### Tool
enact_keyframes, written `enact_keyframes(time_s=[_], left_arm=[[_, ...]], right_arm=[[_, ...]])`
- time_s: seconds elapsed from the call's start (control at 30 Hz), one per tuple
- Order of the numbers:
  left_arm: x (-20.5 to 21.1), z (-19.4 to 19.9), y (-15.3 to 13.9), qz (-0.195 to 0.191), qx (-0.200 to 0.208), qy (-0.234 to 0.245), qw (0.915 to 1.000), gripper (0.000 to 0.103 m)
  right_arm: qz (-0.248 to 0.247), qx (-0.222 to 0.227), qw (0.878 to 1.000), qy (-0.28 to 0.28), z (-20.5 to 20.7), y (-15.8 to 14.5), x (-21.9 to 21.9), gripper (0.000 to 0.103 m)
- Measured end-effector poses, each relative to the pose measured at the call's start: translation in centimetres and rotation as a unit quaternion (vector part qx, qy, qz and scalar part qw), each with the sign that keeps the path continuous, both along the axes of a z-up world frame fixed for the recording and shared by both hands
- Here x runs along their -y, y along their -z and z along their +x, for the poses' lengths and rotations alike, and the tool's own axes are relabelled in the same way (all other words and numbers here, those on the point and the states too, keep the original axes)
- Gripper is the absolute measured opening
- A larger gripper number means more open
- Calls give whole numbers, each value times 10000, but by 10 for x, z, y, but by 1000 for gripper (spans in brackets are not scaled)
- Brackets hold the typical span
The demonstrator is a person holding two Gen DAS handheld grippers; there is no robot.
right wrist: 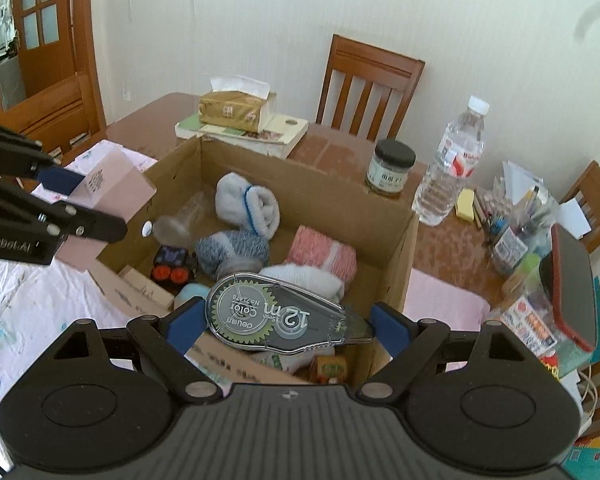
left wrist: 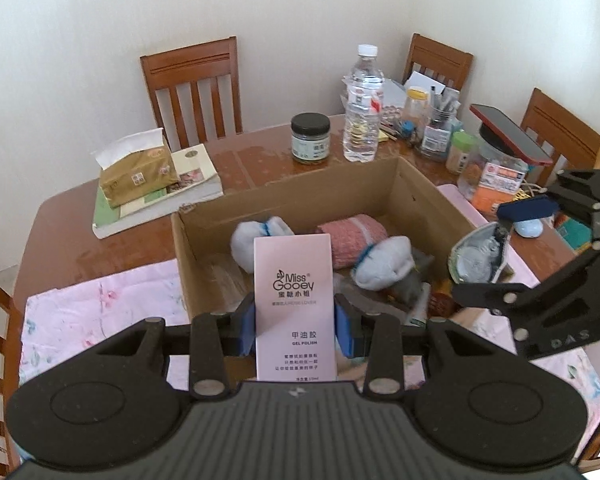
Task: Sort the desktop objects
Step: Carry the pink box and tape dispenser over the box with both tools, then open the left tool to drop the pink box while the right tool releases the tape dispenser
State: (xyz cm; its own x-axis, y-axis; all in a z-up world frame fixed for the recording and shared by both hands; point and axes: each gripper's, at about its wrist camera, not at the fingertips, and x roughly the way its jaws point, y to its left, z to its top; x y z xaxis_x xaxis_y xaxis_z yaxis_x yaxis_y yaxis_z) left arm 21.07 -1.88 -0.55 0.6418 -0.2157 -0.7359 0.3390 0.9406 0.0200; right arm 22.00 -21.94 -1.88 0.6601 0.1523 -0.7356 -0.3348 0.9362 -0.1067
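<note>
1. The left gripper [left wrist: 295, 330] is clamping a pink gel polish box [left wrist: 294, 304] upright between its blue pads, holding it over the near edge of the cardboard box [left wrist: 420, 188], likely so it can be lifted clear or dropped in.
2. The right gripper [right wrist: 288, 322] is pinching a correction tape dispenser [right wrist: 276, 316] lengthwise, jaws standing wide around it, hovering over the same box.
3. Rolled socks [right wrist: 248, 204] are lying inside, so this is looking like the sorting bin.
4. The tape's lower side is hiding behind the gripper body, and the small items underneath are too cluttered to name.
</note>
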Motion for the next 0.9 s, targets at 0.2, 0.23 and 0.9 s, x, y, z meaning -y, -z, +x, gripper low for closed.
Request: enact_keyframes(time_s=[0.2, 0.23, 0.9], left_arm=[[-2, 11, 10, 131, 8, -113, 9999, 43], [-2, 13, 12, 162, -35, -124, 9998, 57], [-3, 4, 17, 296, -161, -102, 9994, 92]], right_arm=[[-69, 53, 10000, -38, 3, -1, -2, 92], [-70, 47, 10000, -31, 3, -1, -2, 92], [-150, -4, 9999, -56, 13, 8, 0, 92]])
